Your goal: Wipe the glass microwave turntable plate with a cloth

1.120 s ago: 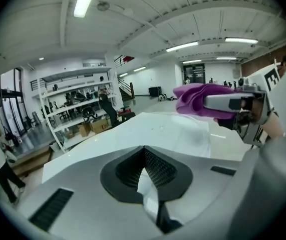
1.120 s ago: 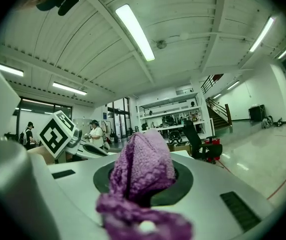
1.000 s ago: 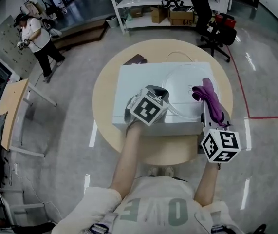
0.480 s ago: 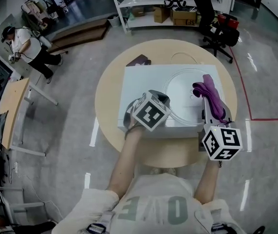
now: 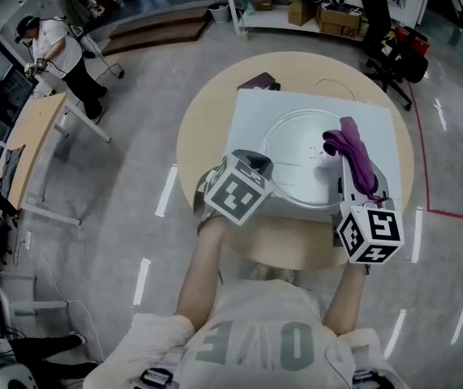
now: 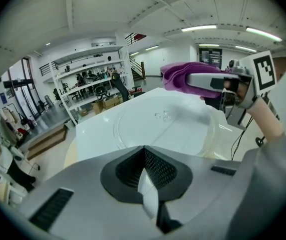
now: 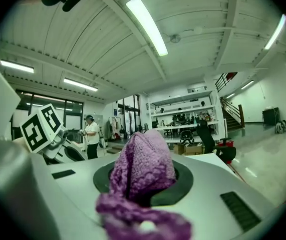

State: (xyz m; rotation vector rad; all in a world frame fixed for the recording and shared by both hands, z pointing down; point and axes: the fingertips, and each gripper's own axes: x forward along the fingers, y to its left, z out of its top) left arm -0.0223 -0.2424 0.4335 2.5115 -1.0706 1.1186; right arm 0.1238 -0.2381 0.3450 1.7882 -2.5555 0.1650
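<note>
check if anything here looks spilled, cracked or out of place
Nothing stands out. The glass plate lies whole on the white surface, with no crack or spill showing. The left gripper has its jaws shut on the plate's near rim, and the right gripper holds the purple cloth bunched over its right edge.

There was a clear round glass turntable plate (image 5: 304,159) lying flat on top of a white box (image 5: 255,116). A bunched-up purple knit cloth (image 5: 354,157) sat pinched in the right gripper (image 5: 345,162), over the plate's right-hand side.
</note>
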